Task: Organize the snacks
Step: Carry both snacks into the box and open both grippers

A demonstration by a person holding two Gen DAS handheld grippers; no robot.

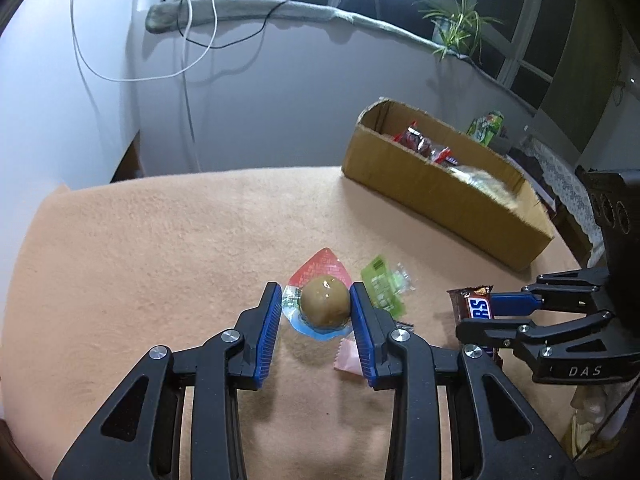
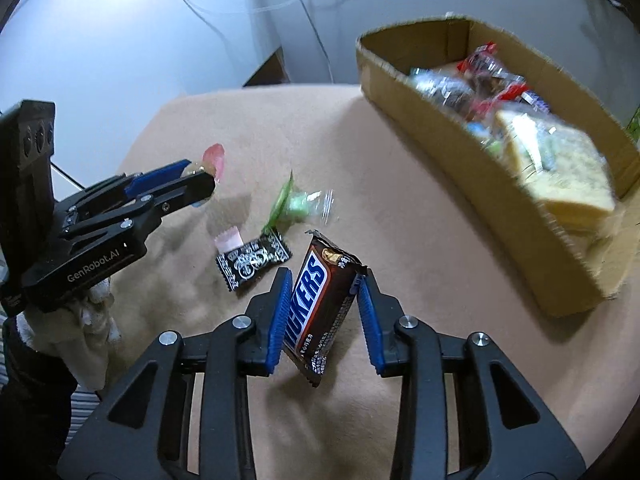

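Note:
A jelly cup [image 1: 325, 306] with a brown dome and a red-and-clear lid sits between the blue pads of my left gripper [image 1: 316, 314], which is shut on it. From the right wrist view, the left gripper [image 2: 196, 178] holds that cup above the peach tablecloth [image 2: 400, 200]. My right gripper [image 2: 324, 280] is shut on a brown Snickers bar [image 2: 316, 304], tilted on edge between the pads. In the left wrist view the right gripper [image 1: 476, 316] comes in from the right with the Snickers bar [image 1: 474, 308] at its tips.
A long cardboard box [image 2: 460, 160] holding several packaged snacks stands at the back right, also seen as the box [image 1: 440, 196]. On the cloth lie a green wrapped candy [image 2: 296, 202], a pink sachet [image 2: 228, 240] and a black-and-white packet [image 2: 254, 262]. White wall and cables stand behind.

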